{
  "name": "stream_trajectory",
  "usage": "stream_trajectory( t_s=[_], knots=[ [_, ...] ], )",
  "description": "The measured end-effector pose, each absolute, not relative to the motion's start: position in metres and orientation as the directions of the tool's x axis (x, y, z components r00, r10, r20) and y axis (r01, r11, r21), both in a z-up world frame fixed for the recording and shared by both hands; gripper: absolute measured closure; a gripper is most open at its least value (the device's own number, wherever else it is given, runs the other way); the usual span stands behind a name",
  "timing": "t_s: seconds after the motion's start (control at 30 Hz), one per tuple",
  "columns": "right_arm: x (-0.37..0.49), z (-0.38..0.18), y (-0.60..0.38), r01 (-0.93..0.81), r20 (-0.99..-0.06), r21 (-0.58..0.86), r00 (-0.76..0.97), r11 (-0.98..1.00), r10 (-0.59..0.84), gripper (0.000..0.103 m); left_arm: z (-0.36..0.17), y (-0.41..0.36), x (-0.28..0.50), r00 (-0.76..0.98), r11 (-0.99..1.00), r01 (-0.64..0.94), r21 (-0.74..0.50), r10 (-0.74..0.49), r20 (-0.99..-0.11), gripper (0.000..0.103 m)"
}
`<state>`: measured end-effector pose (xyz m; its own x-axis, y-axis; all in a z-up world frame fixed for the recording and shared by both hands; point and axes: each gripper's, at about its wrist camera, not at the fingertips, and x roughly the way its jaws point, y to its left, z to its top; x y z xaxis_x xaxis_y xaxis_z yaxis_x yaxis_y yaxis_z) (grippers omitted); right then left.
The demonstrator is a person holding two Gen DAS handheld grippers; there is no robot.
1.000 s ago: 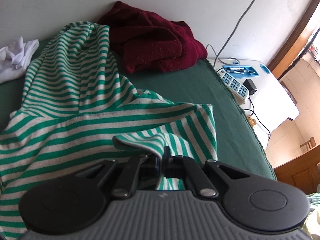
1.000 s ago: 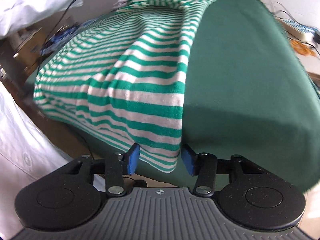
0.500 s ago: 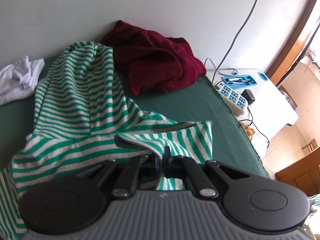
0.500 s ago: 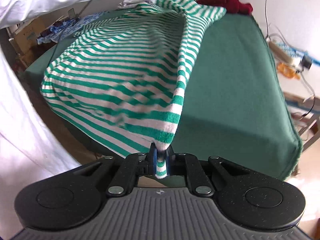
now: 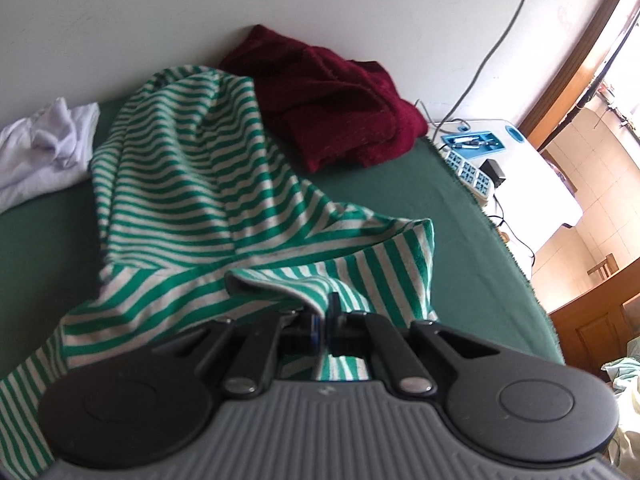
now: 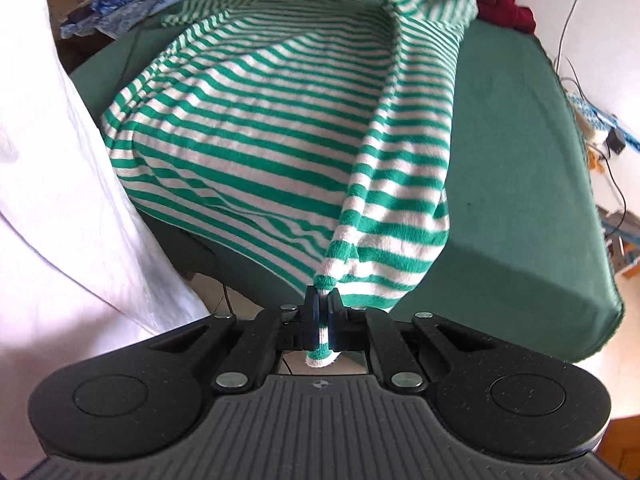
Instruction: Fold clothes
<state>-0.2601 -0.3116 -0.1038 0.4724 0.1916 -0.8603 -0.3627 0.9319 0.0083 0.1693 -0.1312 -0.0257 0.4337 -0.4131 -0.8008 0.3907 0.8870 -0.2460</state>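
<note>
Left wrist view showed my left tool pinched tight on a fold of the green-and-white striped garment, at an edge close to its upper end. Beyond it the cloth trailed away across the green-covered desk toward the wall, where a dark red garment lay crumpled and a white cloth sat off to the left. A power strip rested just past the desk's far right edge.

In the right wrist view, my right tool was clamped on a lower corner of the same striped garment, a small tail of fabric poking out below the closed jaws. From that corner the cloth rose in a taut ridge toward the far end, with the rest sagging on either side and draping over the near edge of the desk. A white sleeve filled the left side of that view.

I judged the garment to be a soft, light knit with a slightly fuzzy surface: it stretched and drooped between my two holds, so it would not keep a shape by itself. Hems and corners looked like the best places to grip, since a thick edge gives the pads more to bite. A thin single layer could slip free under tension.
</note>
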Motion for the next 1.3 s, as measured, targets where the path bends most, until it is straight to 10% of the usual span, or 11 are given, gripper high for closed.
stream_trajectory(
  t_s=[0.5,0.63,1.3],
  knots=[
    [-0.242,-0.137,-0.28,-0.234,-0.852,0.152,0.462,0.96,0.247,0.098,-0.094,-0.077,0.172,0.401,0.921,0.323,-0.218,-0.342,-0.85,0.103],
    [-0.242,-0.14,-0.291,-0.174,-0.853,0.28,0.406,0.944,0.328,0.066,-0.099,-0.074,0.169,0.418,0.917,0.354,-0.185,-0.333,-0.845,0.1],
    [-0.249,-0.146,-0.357,0.058,-0.762,0.243,0.629,0.968,0.153,0.063,-0.104,-0.071,0.138,0.417,0.895,0.381,-0.232,-0.39,-0.821,0.086]
  ],
)
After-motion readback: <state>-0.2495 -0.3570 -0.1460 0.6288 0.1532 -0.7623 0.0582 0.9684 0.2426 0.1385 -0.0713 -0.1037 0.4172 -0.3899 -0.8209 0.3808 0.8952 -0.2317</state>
